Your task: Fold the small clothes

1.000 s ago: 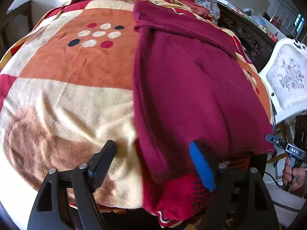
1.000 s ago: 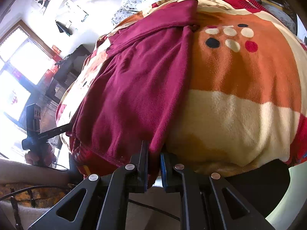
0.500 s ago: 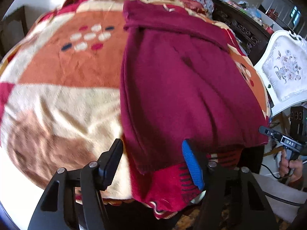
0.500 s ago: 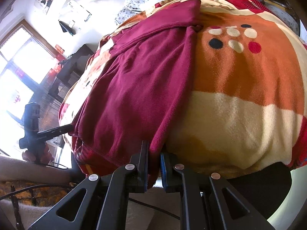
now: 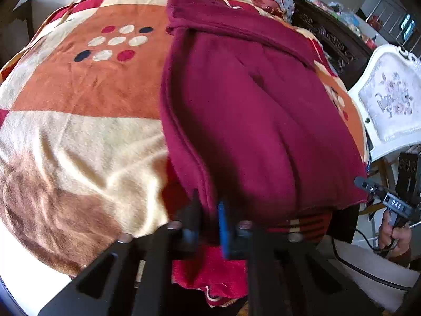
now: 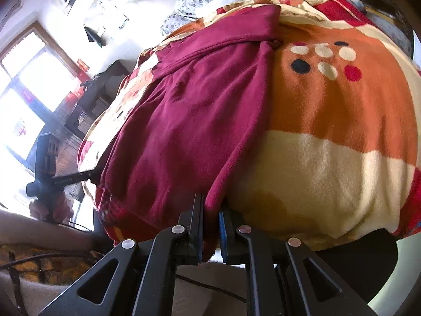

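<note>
Garment: maroon garment (image 5: 250,121) is lying centre-frame on patterned blanket (image 5: 79,137).
Left gripper (image 5: 208,205): jaws have just been closing, now pinching the garment's near hem.
Right gripper (image 6: 210,205): clamping the garment's near corner, bottom centre.

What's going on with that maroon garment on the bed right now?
A person is working two handheld grippers on a maroon garment spread over a patterned blanket. The left gripper has just been closing, and its jaws now pinch the garment's near hem at one corner. The right gripper is clamped on the hem at the opposite near corner. Both corners are gripped at the bed's near edge, and no fold has been lifted yet.
</note>
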`<move>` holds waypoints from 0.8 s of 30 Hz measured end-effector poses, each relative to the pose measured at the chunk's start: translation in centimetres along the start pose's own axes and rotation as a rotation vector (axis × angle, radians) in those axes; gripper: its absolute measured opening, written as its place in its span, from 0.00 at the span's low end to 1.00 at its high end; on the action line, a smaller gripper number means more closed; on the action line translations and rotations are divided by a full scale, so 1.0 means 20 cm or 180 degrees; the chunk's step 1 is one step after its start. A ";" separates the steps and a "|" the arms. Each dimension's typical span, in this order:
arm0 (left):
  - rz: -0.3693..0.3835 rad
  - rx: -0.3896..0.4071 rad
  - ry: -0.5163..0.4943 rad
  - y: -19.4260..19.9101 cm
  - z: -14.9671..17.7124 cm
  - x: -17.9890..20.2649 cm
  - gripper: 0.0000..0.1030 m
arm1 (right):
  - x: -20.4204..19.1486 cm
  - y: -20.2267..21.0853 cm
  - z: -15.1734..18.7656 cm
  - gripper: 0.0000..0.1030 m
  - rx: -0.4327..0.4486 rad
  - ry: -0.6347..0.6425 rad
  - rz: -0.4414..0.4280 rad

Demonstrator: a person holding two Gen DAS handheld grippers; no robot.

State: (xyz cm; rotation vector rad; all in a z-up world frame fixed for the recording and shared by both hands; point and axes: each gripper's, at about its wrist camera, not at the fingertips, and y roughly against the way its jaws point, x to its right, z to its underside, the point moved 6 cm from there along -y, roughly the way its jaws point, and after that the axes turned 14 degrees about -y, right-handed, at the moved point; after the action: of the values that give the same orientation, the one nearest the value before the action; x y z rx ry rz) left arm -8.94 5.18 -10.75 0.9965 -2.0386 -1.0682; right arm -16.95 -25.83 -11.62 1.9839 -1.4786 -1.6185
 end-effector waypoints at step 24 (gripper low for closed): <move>-0.0034 0.1296 0.0100 0.48 -0.72 -0.28 0.07 | -0.39 0.20 -0.92 0.10 0.0977 0.0101 -0.0765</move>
State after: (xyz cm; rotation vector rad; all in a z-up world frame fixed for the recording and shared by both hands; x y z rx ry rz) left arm 2.17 8.01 3.31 1.2135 -2.2769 -0.6460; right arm -3.50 -29.52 3.14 2.4239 -1.6114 -1.5093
